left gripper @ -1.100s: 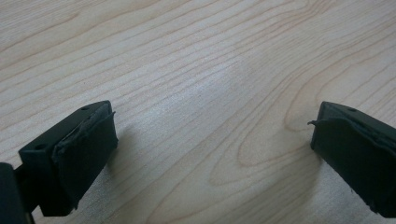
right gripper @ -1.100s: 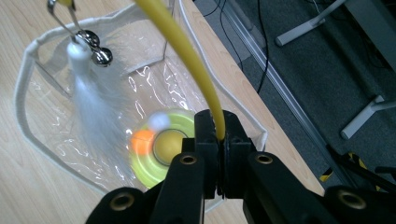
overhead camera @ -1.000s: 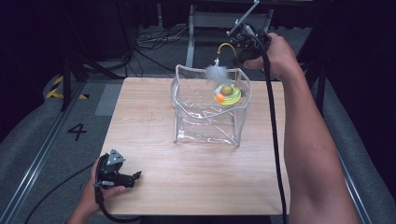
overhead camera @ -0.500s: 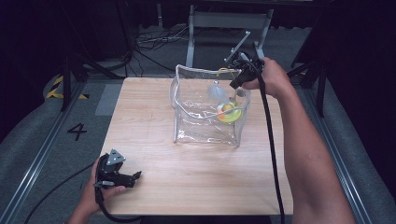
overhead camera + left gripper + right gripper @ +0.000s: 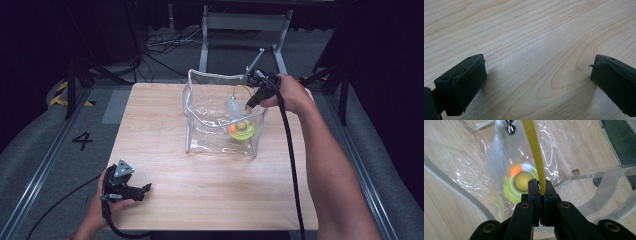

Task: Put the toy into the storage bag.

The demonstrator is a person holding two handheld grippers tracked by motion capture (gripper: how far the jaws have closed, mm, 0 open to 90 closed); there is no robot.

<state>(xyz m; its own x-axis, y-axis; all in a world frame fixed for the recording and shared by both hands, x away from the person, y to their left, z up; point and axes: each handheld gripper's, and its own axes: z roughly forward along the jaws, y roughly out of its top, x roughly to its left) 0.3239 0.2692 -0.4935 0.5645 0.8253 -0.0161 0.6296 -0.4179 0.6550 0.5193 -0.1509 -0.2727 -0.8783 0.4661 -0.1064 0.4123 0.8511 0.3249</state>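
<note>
A clear plastic bag (image 5: 210, 76) stands open at the back middle of the wooden table (image 5: 210, 190). Inside it lies a yellow-green round toy base (image 5: 242, 131) with an orange ball. My right gripper (image 5: 252, 100) hangs over the bag's right rim, shut on a thin yellow wand (image 5: 534, 150). From the wand dangle a white feather (image 5: 495, 152) and a small silver bell (image 5: 510, 128), above the base (image 5: 522, 182). The feather (image 5: 232, 107) hangs inside the bag. My left gripper (image 5: 145, 190) rests at the table's front left, open, with bare wood between its pads (image 5: 466, 82).
A metal stand (image 5: 245, 20) and cables lie on the grey floor behind the table. The right gripper's black cable (image 5: 290, 160) trails along the right forearm over the table. A "4" mark (image 5: 82, 141) is on the floor at left.
My right gripper has come down and nearer with the wand, lowering the feather from above the bag's rim to inside the bag. The left gripper has stayed put.
</note>
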